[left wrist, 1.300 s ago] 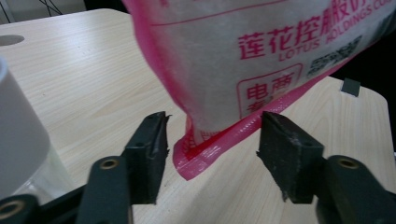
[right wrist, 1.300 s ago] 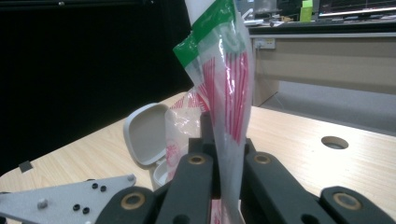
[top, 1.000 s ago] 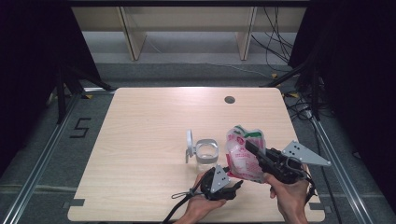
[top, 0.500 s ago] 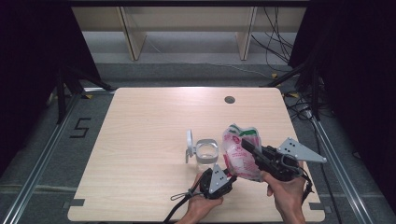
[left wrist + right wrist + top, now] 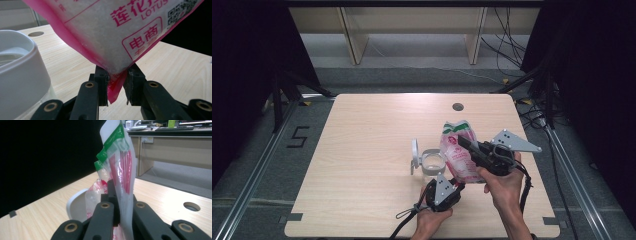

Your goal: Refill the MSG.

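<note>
A pink and white bag (image 5: 458, 159) with a green top is held up over the table, just right of a clear jar (image 5: 431, 162) whose white hinged lid (image 5: 414, 152) stands open. My right gripper (image 5: 461, 141) is shut on the bag's upper film (image 5: 120, 165), jaws pressed together on it. My left gripper (image 5: 457, 184) sits below and has just been closing. Its jaws now pinch the bag's lower pink corner (image 5: 113, 85). The jar's white rim (image 5: 17, 70) is close at the left of the left gripper view.
The light wooden table (image 5: 362, 150) has a round cable hole (image 5: 457, 106) near its far edge. Cables trail from both grippers toward the front edge. Dark floor, rails and shelving legs surround the table.
My right gripper has carried the bag up and to the left in the high view, closer to the jar. The left hand has stayed in place under the bag.
</note>
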The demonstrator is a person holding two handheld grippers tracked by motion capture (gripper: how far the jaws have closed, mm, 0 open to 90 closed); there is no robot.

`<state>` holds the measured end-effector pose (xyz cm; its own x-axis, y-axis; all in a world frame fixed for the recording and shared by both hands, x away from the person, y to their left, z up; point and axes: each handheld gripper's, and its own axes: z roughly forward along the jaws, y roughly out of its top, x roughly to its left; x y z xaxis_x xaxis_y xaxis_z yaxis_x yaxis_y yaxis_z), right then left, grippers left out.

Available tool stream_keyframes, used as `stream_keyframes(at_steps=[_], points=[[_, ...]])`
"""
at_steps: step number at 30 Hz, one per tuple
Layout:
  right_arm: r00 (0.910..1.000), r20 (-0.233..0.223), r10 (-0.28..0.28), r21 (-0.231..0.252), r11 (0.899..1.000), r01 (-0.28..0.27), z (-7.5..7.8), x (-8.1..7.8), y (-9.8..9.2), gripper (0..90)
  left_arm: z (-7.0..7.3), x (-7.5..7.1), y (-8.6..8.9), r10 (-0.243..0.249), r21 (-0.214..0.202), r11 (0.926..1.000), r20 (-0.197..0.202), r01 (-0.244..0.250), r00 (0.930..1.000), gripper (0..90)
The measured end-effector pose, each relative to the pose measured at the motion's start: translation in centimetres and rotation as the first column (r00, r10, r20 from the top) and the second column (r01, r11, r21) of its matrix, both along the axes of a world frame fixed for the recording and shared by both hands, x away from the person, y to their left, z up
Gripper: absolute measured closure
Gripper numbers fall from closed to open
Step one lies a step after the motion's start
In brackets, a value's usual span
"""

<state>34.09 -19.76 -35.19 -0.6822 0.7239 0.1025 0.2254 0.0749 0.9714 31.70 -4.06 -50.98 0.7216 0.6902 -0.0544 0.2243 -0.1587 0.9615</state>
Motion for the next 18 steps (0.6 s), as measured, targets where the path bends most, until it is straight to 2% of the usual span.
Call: stream_keyframes(at_steps=[2,3,5,6,7,8,9,12,13,15,18], points=[[0.9999,-0.012,0.000,-0.039,0.999,0.000,0.1,0.1,0.4,90.0,-0.2,0.0,-0.3,-0.004,-0.014,0.9999,-0.007,0.004,1.0000,74.3],[1.0000,0.004,0.008,-0.064,0.998,-0.007,0.1,0.3,0.6,90.0,-0.2,-0.2,-0.4,-0.001,-0.008,1.0000,-0.015,0.001,0.9999,74.4],[0.9998,-0.015,0.014,-0.069,0.998,-0.015,0.0,0.5,0.9,90.0,-0.2,-0.2,-0.6,-0.006,-0.022,0.9997,-0.028,0.005,0.9996,74.5],[1.0000,-0.003,0.009,-0.082,0.997,-0.009,0.1,0.6,1.0,90.0,-0.3,-0.3,-0.7,-0.005,-0.025,0.9997,-0.028,0.004,0.9996,74.6],[0.9998,-0.018,0.014,-0.076,0.997,-0.015,0.0,0.7,1.1,90.0,-0.3,-0.3,-0.7,-0.003,-0.027,0.9996,-0.028,0.003,0.9996,74.7],[0.9997,-0.007,0.022,-0.078,0.997,-0.022,0.0,0.8,1.3,90.0,-0.2,-0.3,-0.8,-0.006,-0.029,0.9996,-0.029,0.005,0.9996,74.8],[0.9996,-0.028,0.009,-0.076,0.997,-0.011,0.1,0.7,1.5,90.0,-0.3,-0.2,-0.9,-0.004,-0.047,0.9989,-0.024,0.003,0.9997,74.8],[0.9996,-0.014,0.023,-0.100,0.995,-0.025,0.2,0.9,1.6,90.0,-0.3,-0.2,-1.3,-0.003,-0.057,0.9984,-0.025,0.002,0.9997,75.0],[1.0000,0.004,0.003,-0.128,0.992,-0.002,0.3,1.0,1.9,90.0,-0.4,-0.1,-1.6,-0.004,-0.075,0.9972,-0.019,0.002,0.9998,75.0],[0.9997,0.008,0.021,-0.120,0.993,-0.020,0.2,1.3,2.1,90.0,-0.4,-0.2,-1.8,-0.004,-0.081,0.9967,-0.007,0.003,1.0000,75.1],[0.9998,-0.012,0.015,-0.128,0.992,-0.016,0.3,1.4,2.5,90.0,-0.5,-0.2,-1.9,-0.012,-0.091,0.9957,0.011,0.013,0.9999,75.3]])
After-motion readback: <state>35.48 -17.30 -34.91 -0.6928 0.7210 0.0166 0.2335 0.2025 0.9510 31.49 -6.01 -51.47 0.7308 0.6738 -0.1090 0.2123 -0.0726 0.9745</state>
